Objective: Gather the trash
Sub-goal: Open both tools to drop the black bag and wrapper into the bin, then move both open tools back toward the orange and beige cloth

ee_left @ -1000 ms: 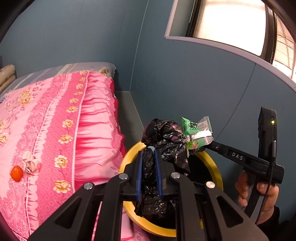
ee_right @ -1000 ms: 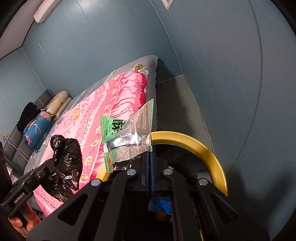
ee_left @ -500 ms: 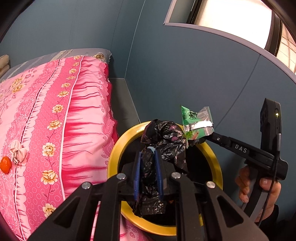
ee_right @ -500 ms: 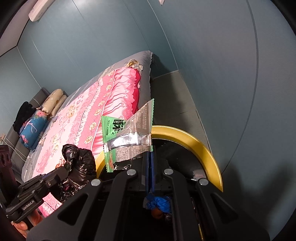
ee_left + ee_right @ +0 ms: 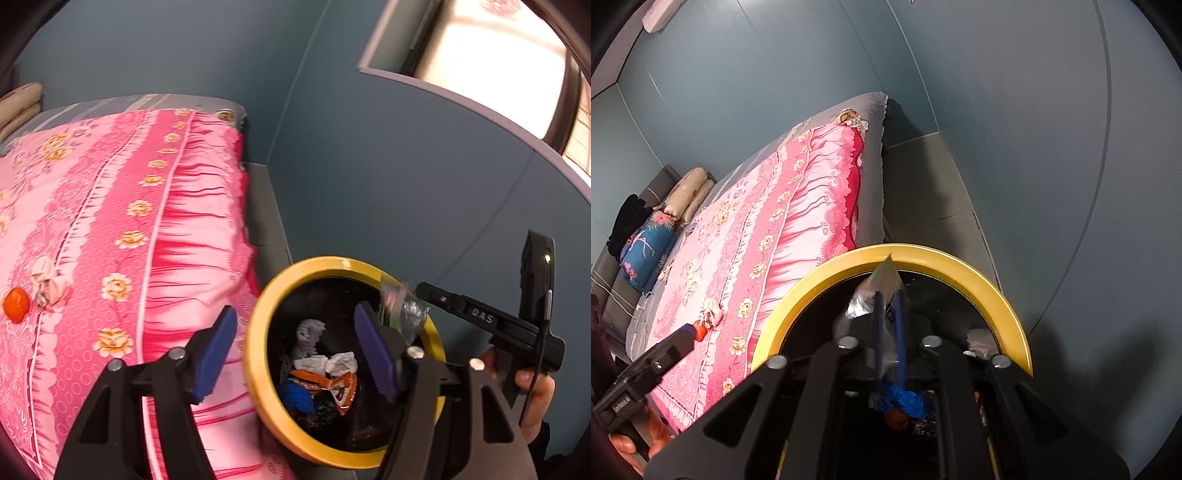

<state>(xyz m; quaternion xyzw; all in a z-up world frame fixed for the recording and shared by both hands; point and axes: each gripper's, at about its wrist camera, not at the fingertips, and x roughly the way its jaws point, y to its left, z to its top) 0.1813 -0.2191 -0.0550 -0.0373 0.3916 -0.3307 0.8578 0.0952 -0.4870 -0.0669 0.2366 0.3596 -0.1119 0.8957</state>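
Observation:
A black bin with a yellow rim [image 5: 258, 369] stands on the floor beside the bed. My left gripper [image 5: 295, 350] hangs over it, its jaws opening wide with nothing between them. The black bag cannot be made out in the dark bin. My right gripper [image 5: 887, 293] is over the far side of the rim [image 5: 960, 266]. Its jaws are opening, and a blurred silver-green wrapper [image 5: 882, 280] sits loose between the parted pads. The left wrist view has that wrapper [image 5: 402, 314] just off the right gripper's tip. The bin holds white tissues [image 5: 310, 332], an orange packet [image 5: 332, 384] and blue trash [image 5: 295, 397].
A pink flowered bedspread [image 5: 129, 221] covers the bed left of the bin. A crumpled tissue [image 5: 48, 282] and a small orange thing [image 5: 16, 304] lie on it. Blue-grey walls close in behind and to the right, with a strip of grey floor [image 5: 923, 192] between.
The left jaws have sprung apart and the black bag has left them. The right jaws have parted a little and the wrapper has slid lower, blurred, over the bin.

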